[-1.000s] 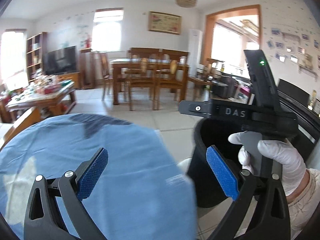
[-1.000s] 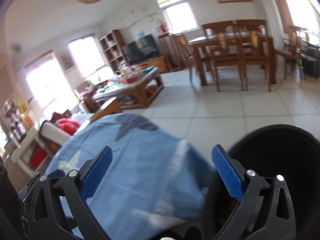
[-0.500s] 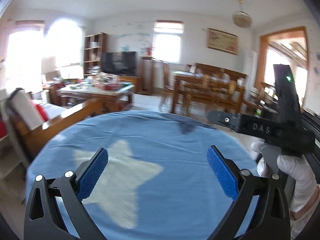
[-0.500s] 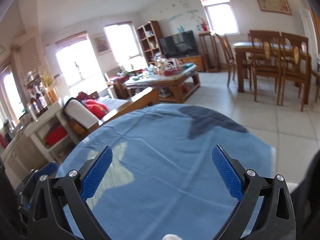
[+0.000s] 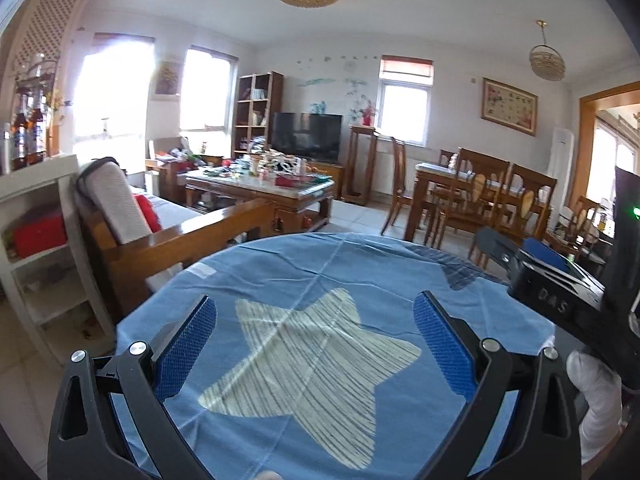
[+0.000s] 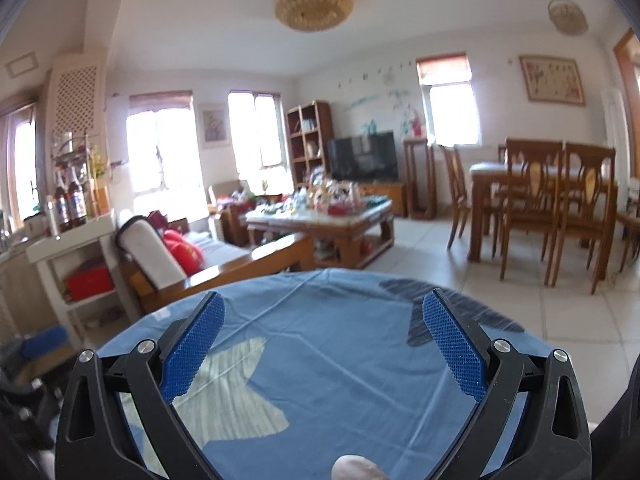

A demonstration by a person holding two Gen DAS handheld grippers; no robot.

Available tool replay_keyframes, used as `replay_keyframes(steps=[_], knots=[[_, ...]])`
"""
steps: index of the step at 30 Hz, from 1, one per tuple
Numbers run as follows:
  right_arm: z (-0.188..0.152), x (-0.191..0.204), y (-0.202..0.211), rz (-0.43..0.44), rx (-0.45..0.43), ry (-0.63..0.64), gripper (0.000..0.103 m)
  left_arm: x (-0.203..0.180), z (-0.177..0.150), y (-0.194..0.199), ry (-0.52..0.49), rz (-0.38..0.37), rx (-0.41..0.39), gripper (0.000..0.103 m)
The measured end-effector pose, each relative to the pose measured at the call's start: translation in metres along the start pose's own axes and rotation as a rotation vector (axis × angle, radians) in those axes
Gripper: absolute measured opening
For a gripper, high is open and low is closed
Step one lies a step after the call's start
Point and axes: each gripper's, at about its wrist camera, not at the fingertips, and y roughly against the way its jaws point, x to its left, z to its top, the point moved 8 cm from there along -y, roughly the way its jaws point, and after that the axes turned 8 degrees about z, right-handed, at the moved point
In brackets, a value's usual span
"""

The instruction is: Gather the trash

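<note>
A round table with a blue cloth (image 5: 360, 280) bearing a pale star (image 5: 312, 360) lies right under both grippers; it also shows in the right wrist view (image 6: 340, 352). My left gripper (image 5: 316, 344) is open and empty over the star. My right gripper (image 6: 324, 348) is open and empty over the cloth; its body (image 5: 560, 300) shows at the right of the left wrist view, held by a white-gloved hand (image 5: 600, 396). No trash shows on the cloth. A small pale object (image 6: 356, 466) sits at the bottom edge; I cannot tell what it is.
A wooden sofa (image 5: 192, 236) stands beyond the table's left side, a cluttered coffee table (image 5: 264, 188) behind it. A dining table with chairs (image 5: 480, 200) stands at the right. A white shelf unit (image 5: 36, 240) is at the far left. Tiled floor (image 6: 520, 300) lies to the right.
Both views have swung left and up, from the black bin at the table's right edge to the middle of the blue cloth. The bin has left view. Both grippers stay open.
</note>
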Motion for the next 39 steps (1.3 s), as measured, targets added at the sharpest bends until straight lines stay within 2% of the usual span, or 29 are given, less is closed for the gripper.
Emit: replay_keyframes(steps=[3, 9, 15, 19, 27, 39], knots=[[-0.002, -0.001, 0.003, 0.026, -0.011, -0.008, 0.098, -0.001, 0.003, -0.001, 0.001, 0.014, -0.01, 0.098], [-0.002, -0.003, 0.012, 0.013, -0.045, -0.01, 0.098, 0.001, 0.004, -0.005, 0.002, 0.066, -0.017, 0.098], [-0.004, 0.0, 0.015, 0.015, -0.039, 0.004, 0.098, 0.011, 0.008, -0.007, 0.019, 0.131, -0.033, 0.098], [-0.003, 0.005, 0.014, 0.015, -0.034, 0.02, 0.098, 0.012, 0.009, -0.005, 0.016, 0.135, -0.042, 0.098], [-0.002, 0.001, 0.018, 0.013, -0.044, 0.002, 0.098, 0.003, 0.013, 0.003, -0.001, 0.096, -0.07, 0.098], [0.001, 0.001, 0.017, 0.012, -0.046, -0.008, 0.098, 0.004, 0.013, 0.004, -0.003, 0.108, -0.052, 0.098]])
